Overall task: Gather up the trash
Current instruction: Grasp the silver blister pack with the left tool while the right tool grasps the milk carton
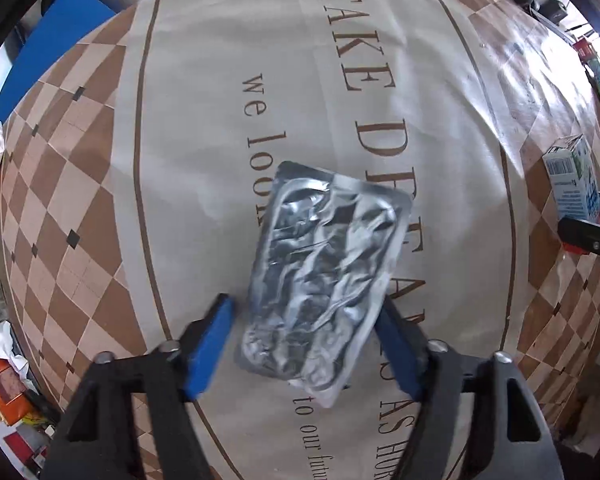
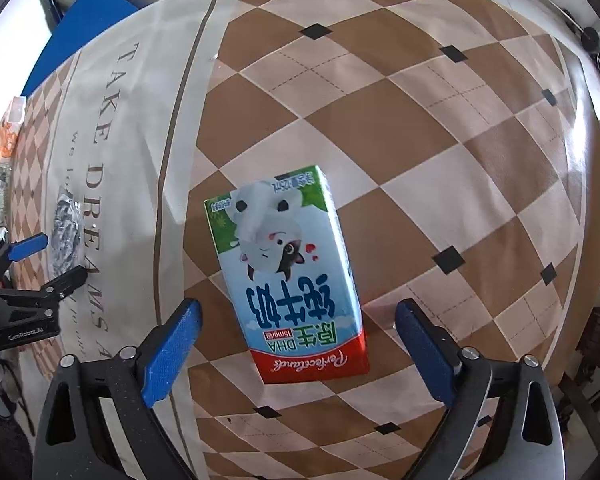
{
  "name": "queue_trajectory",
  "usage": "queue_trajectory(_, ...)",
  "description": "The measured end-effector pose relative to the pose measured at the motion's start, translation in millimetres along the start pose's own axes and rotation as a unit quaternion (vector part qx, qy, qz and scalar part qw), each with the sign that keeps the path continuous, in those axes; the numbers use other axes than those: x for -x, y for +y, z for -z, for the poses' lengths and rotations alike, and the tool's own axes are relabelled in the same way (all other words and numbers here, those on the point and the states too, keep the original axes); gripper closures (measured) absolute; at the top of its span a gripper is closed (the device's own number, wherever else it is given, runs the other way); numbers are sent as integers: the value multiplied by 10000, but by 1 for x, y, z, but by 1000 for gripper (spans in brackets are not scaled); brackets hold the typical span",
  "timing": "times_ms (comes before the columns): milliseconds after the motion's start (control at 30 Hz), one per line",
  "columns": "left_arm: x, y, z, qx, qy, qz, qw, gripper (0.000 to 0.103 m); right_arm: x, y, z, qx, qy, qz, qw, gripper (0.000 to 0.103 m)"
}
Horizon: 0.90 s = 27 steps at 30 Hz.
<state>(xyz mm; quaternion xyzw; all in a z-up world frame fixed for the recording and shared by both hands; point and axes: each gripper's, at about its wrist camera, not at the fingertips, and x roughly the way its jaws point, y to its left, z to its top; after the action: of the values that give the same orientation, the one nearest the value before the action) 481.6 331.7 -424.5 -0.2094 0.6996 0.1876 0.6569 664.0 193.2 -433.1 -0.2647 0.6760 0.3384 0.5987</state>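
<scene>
Left wrist view looks straight down on a bench [image 1: 100, 184] covered by a cloth with brown and cream diamonds and a pale band of brown lettering. The left tool [image 1: 304, 312] hangs over a crumpled silver foil pack [image 1: 324, 280] that lies flat on the lettering, tilted to the fingers' line. Its blue fingers [image 1: 210, 344] straddle the near half of the pack: the right one touches the pack's edge, the left one stands just off the other edge. The jaws are about half open and have no firm hold that can be told. Far to this tool's right, near the bench edge, a milk carton [image 1: 572, 184] shows with the other tool's dark finger just beside it.

Right wrist view also points down. The right tool [image 2: 298, 344] stands wide open above the carton [image 2: 288, 280], which lies flat on the diamond pattern, its red end nearest the camera and its green end away. The carton lies between the two blue fingers [image 2: 172, 356], apart from both, with cloth showing on each side; nothing is gripped. Well off to this tool's left lies the foil pack [image 2: 64, 228], with the left tool [image 2: 48, 260] at it, one blue finger beyond the pack and one dark finger on the nearer side.
</scene>
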Motion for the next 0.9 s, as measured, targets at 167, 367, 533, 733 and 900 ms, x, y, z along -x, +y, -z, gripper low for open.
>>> queue_trajectory(167,4,2,4,546,-63,20,9985,43,-3,23,-5,408,-152,538,9976,36)
queue_trajectory(367,1,0,53,1967,139,241,9801,43,-8,33,13,554,-70,485,9973,50)
queue_trajectory(533,-4,-19,117,2831,204,384,9581,43,-19,38,58,709,139,339,9968,50)
queue_trajectory(733,-11,-54,183,3108,367,432,9488,43,-35,44,127,1099,459,356,9922,50)
queue_trajectory(900,-12,-60,180,2883,414,365,9559,42,-45,49,150,1239,562,456,9897,49)
